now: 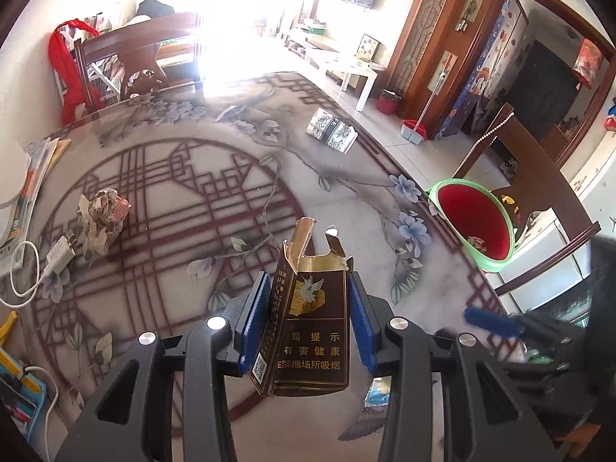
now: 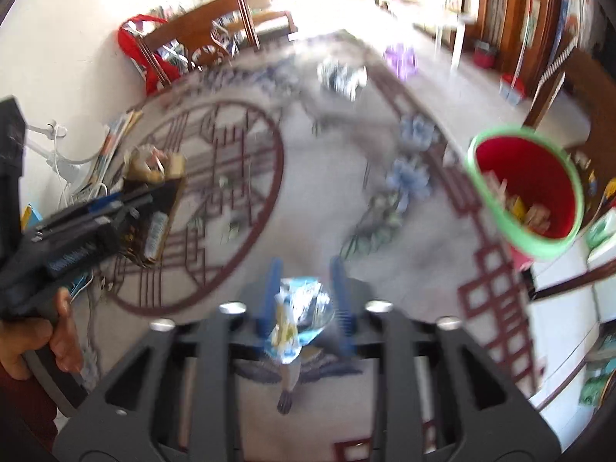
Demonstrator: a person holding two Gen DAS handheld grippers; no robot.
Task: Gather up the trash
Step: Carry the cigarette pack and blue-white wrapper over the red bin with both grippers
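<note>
**Trash clamped in both grippers, bin waiting at the table's right edge**

Trash sitting in several places: a torn dark cigarette pack (image 1: 308, 319) standing upright between the blue pads of the left gripper (image 1: 308, 308), jaws narrowed onto its sides; a crinkled blue-and-clear wrapper (image 2: 298, 315) pinched between the pads of the right gripper (image 2: 306, 300), jaws likewise narrow.

Running along the right, the table edge (image 1: 473, 269), with the green-rimmed red bin (image 1: 475, 223) standing just beyond it, mouth tilted toward the table. Lying loose on the patterned tabletop (image 1: 173, 200): a crumpled paper ball (image 1: 104, 215) toward the left side, a flattened patterned pack (image 1: 331, 131) near the far edge. Stretching between them and the bin, a broad open middle of the table. Crowding the left margin: a white charger and cable (image 1: 57, 258) and a stack of papers (image 1: 38, 169). Standing beyond the far end, a wooden chair (image 1: 142, 57).

Showing only in the right wrist view: scraps already inside the bin (image 2: 525, 188), and a bare hand (image 2: 34, 335) gripping the left gripper's handle, that tool angled rightward over the table with the dark pack (image 2: 152, 223) in it. Blurring across that whole view. Showing only in the left view: the right gripper's blue pad (image 1: 489, 319) low at the right.
</note>
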